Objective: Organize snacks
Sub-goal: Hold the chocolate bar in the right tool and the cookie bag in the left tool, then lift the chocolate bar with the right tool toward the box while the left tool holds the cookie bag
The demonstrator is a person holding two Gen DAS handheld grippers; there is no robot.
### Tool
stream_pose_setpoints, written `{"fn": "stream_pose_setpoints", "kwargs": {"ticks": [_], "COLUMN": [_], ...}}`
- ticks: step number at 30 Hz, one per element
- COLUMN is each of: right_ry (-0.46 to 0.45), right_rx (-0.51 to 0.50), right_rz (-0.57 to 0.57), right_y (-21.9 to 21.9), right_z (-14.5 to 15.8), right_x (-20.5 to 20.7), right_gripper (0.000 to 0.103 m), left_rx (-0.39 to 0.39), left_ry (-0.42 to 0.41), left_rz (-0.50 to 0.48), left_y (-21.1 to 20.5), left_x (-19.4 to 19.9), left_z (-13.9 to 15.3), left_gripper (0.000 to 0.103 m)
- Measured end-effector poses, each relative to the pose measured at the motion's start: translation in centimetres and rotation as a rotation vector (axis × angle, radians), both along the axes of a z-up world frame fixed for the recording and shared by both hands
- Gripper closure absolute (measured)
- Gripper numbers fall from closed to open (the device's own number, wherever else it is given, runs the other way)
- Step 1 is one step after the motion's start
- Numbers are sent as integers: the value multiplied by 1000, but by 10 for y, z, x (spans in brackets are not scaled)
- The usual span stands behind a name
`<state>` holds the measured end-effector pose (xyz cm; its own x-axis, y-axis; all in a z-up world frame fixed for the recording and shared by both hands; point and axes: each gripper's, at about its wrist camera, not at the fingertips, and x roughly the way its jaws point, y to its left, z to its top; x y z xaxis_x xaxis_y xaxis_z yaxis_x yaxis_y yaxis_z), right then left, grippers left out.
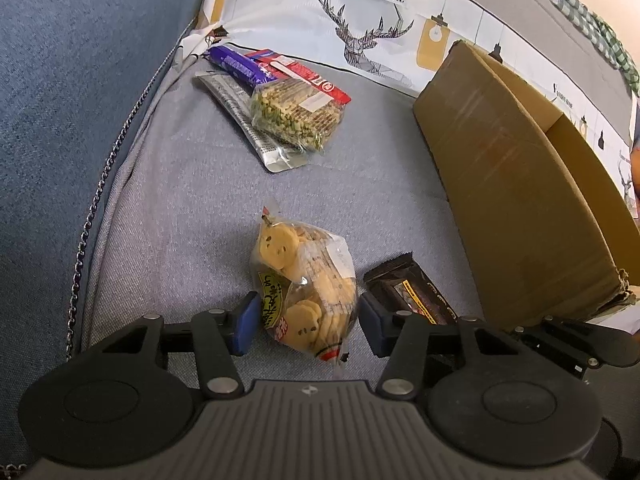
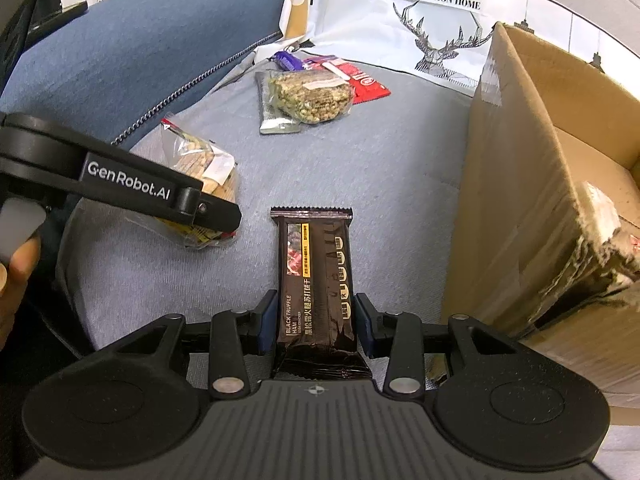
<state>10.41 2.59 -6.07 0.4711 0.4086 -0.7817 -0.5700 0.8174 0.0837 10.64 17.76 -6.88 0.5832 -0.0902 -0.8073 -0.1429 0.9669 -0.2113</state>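
Left gripper (image 1: 306, 322) jaws half-wide, straddling cookie bag (image 1: 306, 284); grip unclear. Right gripper (image 2: 316, 326) clamped on black truffle cracker pack (image 2: 316, 280); cardboard box (image 2: 532, 184) at 2 o'clock.

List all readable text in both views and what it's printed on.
"FASHION HOME": white deer-print sheet behind the snacks.
"GenRobot.AI": arm of the left gripper, in the right wrist view.
"BLACK TRUFFLE HAM": dark cracker packet, beside Chinese characters I won't transcribe.
Cookie bag, red packet, purple bar, silver pouch: print too small or blurred.
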Motion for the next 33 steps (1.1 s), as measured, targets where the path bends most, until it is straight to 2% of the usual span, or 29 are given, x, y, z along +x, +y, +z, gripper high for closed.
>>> {"fn": "stream_pose_setpoints", "kwargs": {"ticks": [4, 6, 14, 15, 16, 17, 18, 22, 25, 26, 28, 29, 33], "right_ry": [-19, -32, -53, -55, -57, -61, -66, -73, -14, -2, -29, -44, -39], "right_rx": [15, 25, 69, 72, 77, 83, 91, 145, 164, 151, 111, 93, 55], "right_rz": [-7, -10, -25, -26, -26, -25, -27, -28, 8, 15, 12, 16, 28], "right_y": [-1, -1, -8, -8, -9, -10, -11, -19, -19, -17, -12, -10, 0], "right_z": [6, 10, 25, 26, 28, 30, 33, 46, 44, 40, 33, 30, 13], "right_x": [-1, -2, -2, -2, -3, -3, -3, -3, 0, 0, -4, -5, 1], "right_gripper": [62, 62, 64, 65, 75, 77, 87, 89, 89, 87, 69, 53, 48], "left_rx": [-4, -11, -9, -8, -7, -7, -10, -21, -37, -45, -50, -47, -23], "left_ry": [-26, -38, -67, -76, -91, -107, -125, -179, -204, -208, -210, -208, -197], "left_rz": [2, 2, 2, 1, 0, -2, -3, 14, 50, 61, 72, 75, 64], "left_y": [1, 2, 1, 1, 0, 0, 0, 2, 7, 9, 11, 10, 7], "left_x": [-3, -5, -9, -10, -12, -14, -16, -24, -26, -26, -26, -26, -23], "left_z": [3, 5, 9, 10, 12, 14, 16, 23, 25, 25, 26, 26, 25], "left_gripper": [49, 57, 59, 59, 60, 60, 60, 60, 60, 60, 60, 60, 60]}}
